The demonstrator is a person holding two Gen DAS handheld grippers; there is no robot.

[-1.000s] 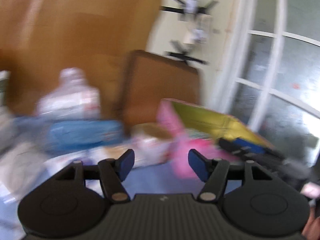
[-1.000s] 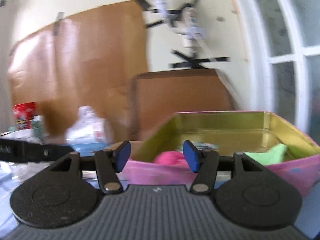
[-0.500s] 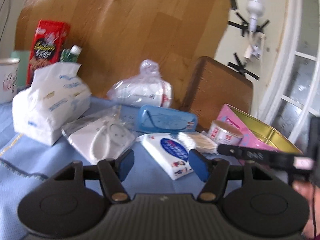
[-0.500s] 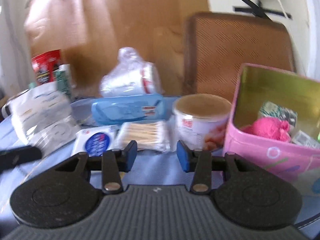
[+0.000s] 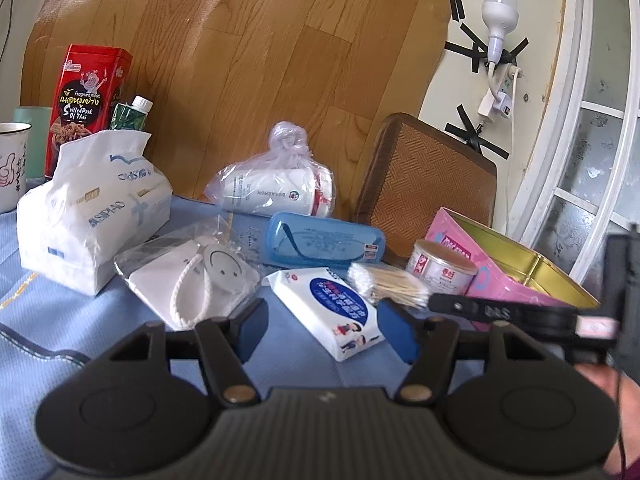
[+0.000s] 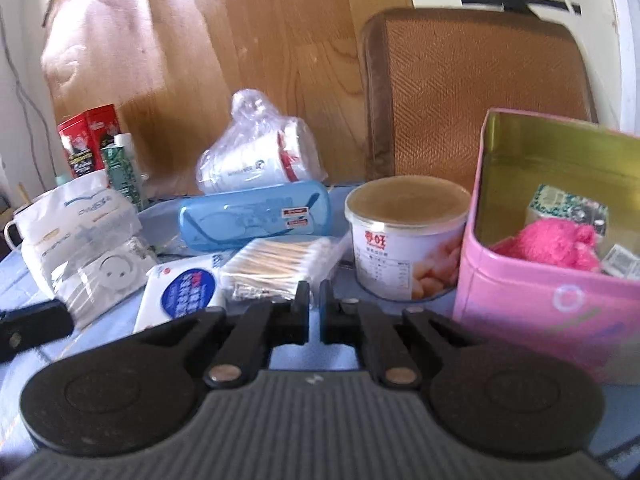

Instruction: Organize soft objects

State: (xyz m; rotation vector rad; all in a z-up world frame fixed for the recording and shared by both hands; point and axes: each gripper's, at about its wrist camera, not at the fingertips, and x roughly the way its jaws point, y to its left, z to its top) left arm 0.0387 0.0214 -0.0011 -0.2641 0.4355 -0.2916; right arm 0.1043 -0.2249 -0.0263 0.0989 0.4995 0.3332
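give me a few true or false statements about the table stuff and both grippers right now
1. The pink tin already holds a pink fluffy item. True.
2. The right gripper is wide open. False: its jaws are nearly together, holding nothing.
3. The left gripper grips the wipes pack. False: it is open and empty.
4. The cotton swabs lie in front of the blue glasses case. True.
5. The white can is inside the tin. False: it stands beside it.
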